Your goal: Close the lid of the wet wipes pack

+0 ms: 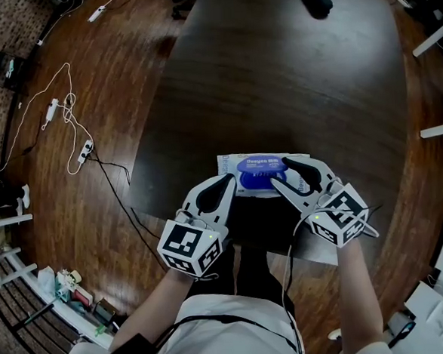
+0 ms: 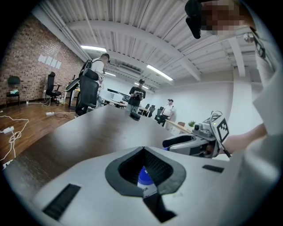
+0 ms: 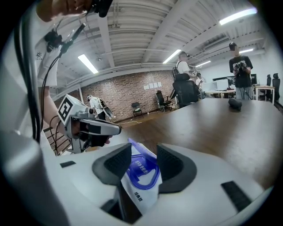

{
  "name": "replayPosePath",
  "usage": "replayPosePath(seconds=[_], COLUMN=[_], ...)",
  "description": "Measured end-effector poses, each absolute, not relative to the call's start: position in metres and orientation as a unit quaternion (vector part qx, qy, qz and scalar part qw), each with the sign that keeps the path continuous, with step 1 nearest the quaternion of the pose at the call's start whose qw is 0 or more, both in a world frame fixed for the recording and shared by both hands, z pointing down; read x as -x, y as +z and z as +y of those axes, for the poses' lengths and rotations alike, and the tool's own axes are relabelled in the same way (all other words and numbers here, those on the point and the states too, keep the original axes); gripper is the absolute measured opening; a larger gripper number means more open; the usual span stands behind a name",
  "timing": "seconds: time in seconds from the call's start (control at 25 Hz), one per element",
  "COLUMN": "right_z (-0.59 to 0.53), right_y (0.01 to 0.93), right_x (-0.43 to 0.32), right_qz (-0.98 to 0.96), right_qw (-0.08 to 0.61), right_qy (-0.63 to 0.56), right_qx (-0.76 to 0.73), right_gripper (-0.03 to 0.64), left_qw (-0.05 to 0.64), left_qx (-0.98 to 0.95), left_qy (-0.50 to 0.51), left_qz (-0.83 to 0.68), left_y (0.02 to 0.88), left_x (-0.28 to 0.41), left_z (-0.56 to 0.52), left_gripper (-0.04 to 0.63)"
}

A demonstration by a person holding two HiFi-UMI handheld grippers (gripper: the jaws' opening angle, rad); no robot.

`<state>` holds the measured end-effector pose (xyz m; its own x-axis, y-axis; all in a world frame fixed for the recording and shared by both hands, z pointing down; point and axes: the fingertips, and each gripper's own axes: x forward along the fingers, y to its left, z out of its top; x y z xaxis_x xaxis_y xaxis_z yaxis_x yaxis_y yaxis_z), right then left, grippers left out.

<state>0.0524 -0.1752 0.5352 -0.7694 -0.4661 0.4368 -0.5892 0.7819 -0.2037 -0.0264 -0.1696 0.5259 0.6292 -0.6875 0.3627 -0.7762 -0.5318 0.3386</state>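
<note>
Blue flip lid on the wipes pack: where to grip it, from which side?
Probably the raised free edge of the blue oval plastic lid, approached from the pack's right end. The flap stands tilted up off the flat white wet wipes pack, thin enough for the right gripper's parted jaws, which straddle it. The left gripper, jaws together, occupies the left side.

A dark wooden table (image 1: 275, 78) stands on wood floor (image 1: 93, 181) (cables (image 1: 66, 123) trailing), brick wall (image 2: 26, 57) behind.
</note>
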Motion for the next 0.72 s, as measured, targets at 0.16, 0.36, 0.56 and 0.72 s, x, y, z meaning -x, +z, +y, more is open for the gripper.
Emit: replayPosePath(seconds=[0.16, 0.36, 0.56, 0.72], right_z=[-0.164, -0.154, -0.149, -0.146], right_y=[0.537, 0.541, 0.545, 0.552], right_x=[-0.05, -0.045, -0.042, -0.035], right_qz=[-0.926, -0.927, -0.927, -0.928], right_qw=[0.187, 0.192, 0.195, 0.201], right_qy=[0.171, 0.174, 0.179, 0.184], right_qx=[-0.28, -0.272, -0.266, -0.256], right_gripper=[0.164, 0.164, 0.164, 0.164], left_qw=[0.239, 0.236, 0.236, 0.237], left_qx=[-0.871, -0.873, -0.874, -0.873], left_qy=[0.092, 0.09, 0.091, 0.092], left_qz=[-0.419, -0.416, -0.415, -0.416], left_y=[0.525, 0.523, 0.524, 0.527], left_x=[0.025, 0.02, 0.019, 0.022], left_z=[-0.163, -0.162, -0.162, -0.163], left_gripper=[0.002, 0.002, 0.002, 0.002])
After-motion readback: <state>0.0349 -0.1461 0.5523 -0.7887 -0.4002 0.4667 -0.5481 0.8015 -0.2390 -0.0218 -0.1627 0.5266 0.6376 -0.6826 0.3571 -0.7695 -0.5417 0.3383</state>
